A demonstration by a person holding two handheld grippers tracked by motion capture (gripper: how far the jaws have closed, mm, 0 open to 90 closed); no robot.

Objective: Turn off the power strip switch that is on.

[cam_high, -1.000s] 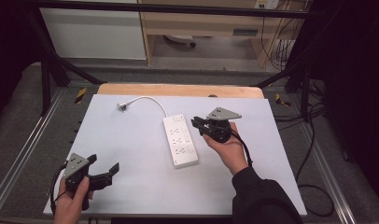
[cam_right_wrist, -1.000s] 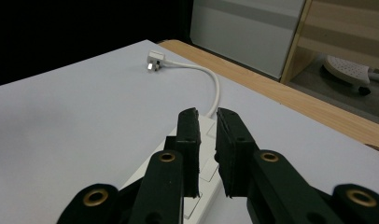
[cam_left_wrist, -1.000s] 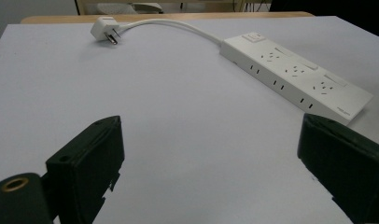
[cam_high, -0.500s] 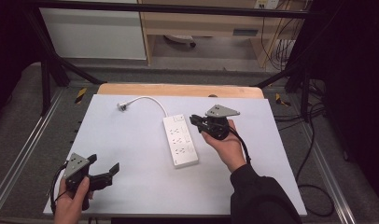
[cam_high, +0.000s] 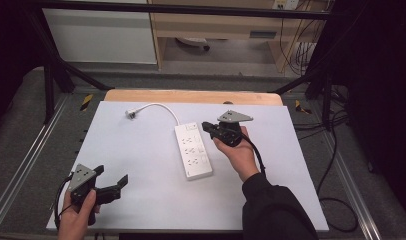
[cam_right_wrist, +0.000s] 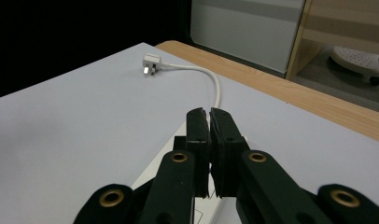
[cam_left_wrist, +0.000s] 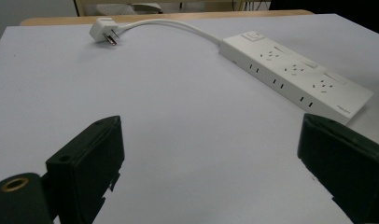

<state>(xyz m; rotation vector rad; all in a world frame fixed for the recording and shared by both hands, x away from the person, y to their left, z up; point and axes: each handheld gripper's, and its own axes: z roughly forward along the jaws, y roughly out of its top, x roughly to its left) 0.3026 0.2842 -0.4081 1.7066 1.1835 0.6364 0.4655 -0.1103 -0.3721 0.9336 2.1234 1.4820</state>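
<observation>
Jaws pressed together and empty, my right gripper [cam_high: 207,126] hovers over the power strip [cam_high: 193,151]; next, I press its switch.

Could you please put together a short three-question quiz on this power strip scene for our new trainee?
1. True or false: the fingers of the right gripper are shut.
2. Which gripper is nearer the power strip: A) left gripper, B) right gripper?
3. Where does the plug lie?

Key:
1. True, empty.
2. B.
3. On the white table, unplugged, at the cord's far end, towards the far left.
</observation>
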